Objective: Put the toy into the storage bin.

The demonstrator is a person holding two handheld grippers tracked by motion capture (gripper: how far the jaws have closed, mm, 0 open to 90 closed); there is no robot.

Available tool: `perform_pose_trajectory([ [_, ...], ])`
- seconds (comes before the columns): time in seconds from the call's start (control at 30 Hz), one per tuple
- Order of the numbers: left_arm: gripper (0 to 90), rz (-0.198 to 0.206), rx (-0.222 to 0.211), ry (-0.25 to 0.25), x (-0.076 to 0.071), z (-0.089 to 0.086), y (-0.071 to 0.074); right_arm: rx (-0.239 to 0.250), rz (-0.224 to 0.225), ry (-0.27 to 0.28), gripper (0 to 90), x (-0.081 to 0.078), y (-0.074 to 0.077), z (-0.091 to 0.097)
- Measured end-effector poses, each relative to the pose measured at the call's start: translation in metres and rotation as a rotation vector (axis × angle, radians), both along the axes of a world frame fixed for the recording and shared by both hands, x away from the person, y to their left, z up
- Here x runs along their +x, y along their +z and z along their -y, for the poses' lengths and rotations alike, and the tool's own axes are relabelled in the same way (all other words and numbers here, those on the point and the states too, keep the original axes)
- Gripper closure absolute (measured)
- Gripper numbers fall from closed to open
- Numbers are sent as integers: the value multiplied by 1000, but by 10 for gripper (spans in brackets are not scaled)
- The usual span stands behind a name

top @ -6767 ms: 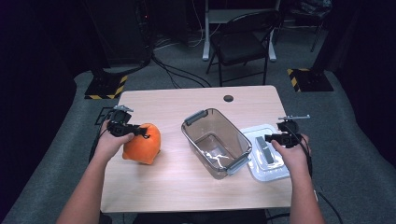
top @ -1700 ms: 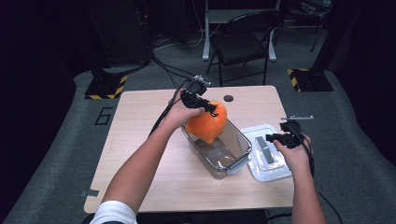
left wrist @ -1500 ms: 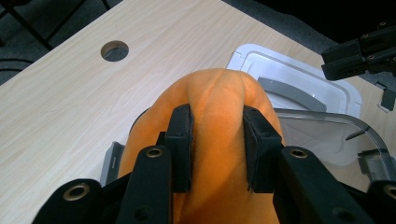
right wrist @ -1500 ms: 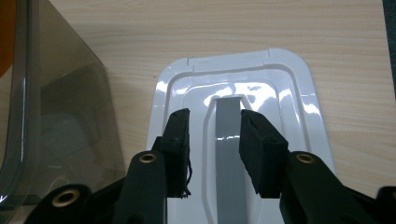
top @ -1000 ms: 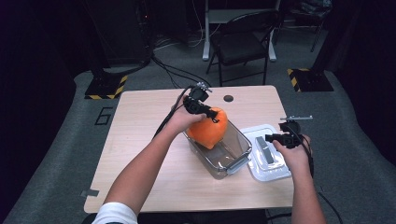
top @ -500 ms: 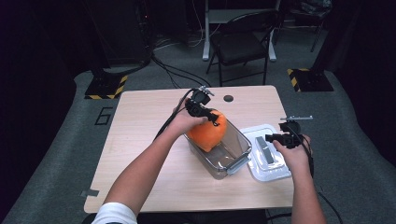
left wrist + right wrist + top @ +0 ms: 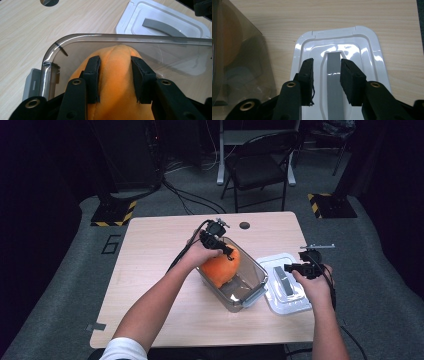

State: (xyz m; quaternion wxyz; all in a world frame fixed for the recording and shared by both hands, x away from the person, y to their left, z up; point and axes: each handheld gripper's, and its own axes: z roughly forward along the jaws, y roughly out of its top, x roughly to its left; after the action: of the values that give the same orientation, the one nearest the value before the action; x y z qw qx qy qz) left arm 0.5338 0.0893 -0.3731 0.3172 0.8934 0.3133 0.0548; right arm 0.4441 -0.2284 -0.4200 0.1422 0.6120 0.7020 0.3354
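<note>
Now the left gripper (image 7: 113,75) has its jaws on either side of the orange plush toy (image 7: 117,82), partway open; they have just been opening, with the toy between them. From the left gripper view the pads look to lie against the fabric, but whether they press or only touch I cannot tell. The toy sits low inside the clear plastic container (image 7: 250,290), its top near the rim, at the end of the container farther from the person.

Change since the earlier frames: the toy was on the bench at the left, then carried over the container, then lowered in. Judgement: the placing step is nearly complete; the loosening grip reads as a release.

Right gripper (image 7: 327,80): jaws partway open, hovering above the white lid (image 7: 367,57), straddling its grey handle strip (image 7: 334,82) without visibly clamping it. No change in its pose across the frames. The lid lies flat on the bench (image 7: 160,250) just beside the container, on the person's right.

Judgement: next likely need is for the left jaws to clear the toy and lift out, then the lid can go on.
</note>
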Motion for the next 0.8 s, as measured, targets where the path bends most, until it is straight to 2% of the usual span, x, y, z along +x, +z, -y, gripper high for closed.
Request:
perform_pose_trajectory([
  [0.17, 561, -20, 3, 0, 1, -2, 0, 0, 2, -1, 632, 0, 0, 0],
  [0.33, 549, -31, 33, -1, 1, -1, -7, -3, 3, -1, 634, 0, 0, 0],
  [0.8, 545, -19, 8, 30, 3, -15, 3, -8, 11, 11, 634, 0, 1, 0],
])
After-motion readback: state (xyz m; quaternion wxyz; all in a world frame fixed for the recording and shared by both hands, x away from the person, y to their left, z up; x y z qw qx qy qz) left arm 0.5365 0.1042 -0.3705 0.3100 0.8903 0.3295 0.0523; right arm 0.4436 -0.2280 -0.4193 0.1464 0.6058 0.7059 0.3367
